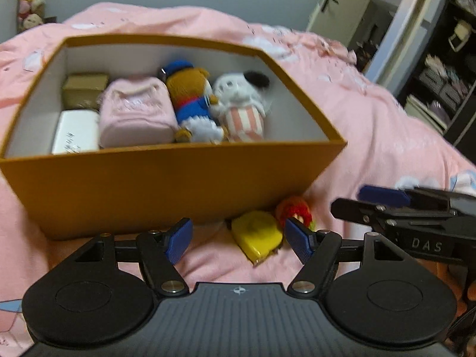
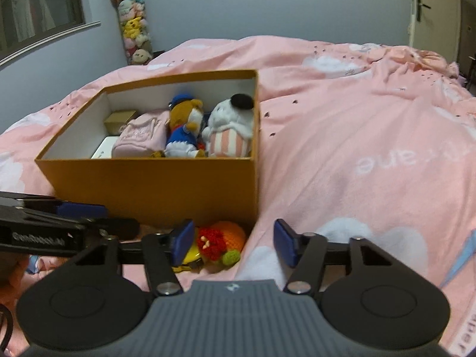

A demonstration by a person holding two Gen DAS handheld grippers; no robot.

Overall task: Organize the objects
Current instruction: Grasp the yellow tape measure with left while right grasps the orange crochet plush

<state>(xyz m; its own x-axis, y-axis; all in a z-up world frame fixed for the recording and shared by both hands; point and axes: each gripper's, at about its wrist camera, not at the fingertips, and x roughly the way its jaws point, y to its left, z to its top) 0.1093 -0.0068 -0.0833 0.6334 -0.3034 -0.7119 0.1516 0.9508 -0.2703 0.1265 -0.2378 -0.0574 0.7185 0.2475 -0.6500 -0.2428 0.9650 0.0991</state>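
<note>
An orange box stands on the pink bed. Inside it lie a brown duck plush in blue, a white striped plush, a pink pouch, a white case and a small tan box. In front of the box lie a yellow tape measure and a red-orange crochet toy. My left gripper is open, its pads on either side of the tape measure without touching it. My right gripper is open around the crochet toy.
The pink duvet with white clouds covers the whole bed. A stack of plush toys stands by the far wall. A door and dark shelves lie to the right.
</note>
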